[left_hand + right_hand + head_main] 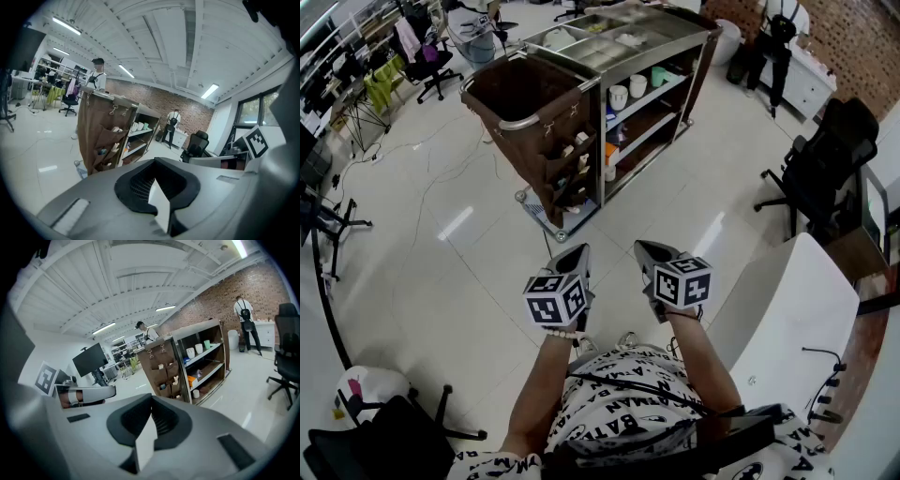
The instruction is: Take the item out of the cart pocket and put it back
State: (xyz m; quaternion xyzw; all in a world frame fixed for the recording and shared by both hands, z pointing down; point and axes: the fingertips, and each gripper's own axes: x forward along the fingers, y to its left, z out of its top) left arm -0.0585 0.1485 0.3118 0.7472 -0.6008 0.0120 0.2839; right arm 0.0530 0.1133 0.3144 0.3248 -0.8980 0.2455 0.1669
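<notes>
Both grippers are doing nothing right now. The left gripper (157,183) has its jaws pressed together with nothing between them, and the right gripper (148,422) is the same: fully closed and empty. From the head view, the two are held side by side in front of the person's body, angled a bit down toward the white tiled floor (441,234), touching nothing.

The housekeeping cart (602,141) stands well apart from them, across a stretch of open floor. On the end nearest the person it has a brown fabric bag (520,89). Below that is a brown pocket panel (165,371) with rows of small pouches. There are little white and coloured bits sticking out of those cart pockets (570,161), so the item is presumably one of them. They're too small for me to say what any of them is. The open shelves beside it hold some white cups (627,91).

Progress-wise I'd call this square one. Nothing has been grabbed, neither gripper is near the pockets, and the take-out and the put-back are both left to do. My guess is the person needs to close the gap to the cart and open a jaw first.
</notes>
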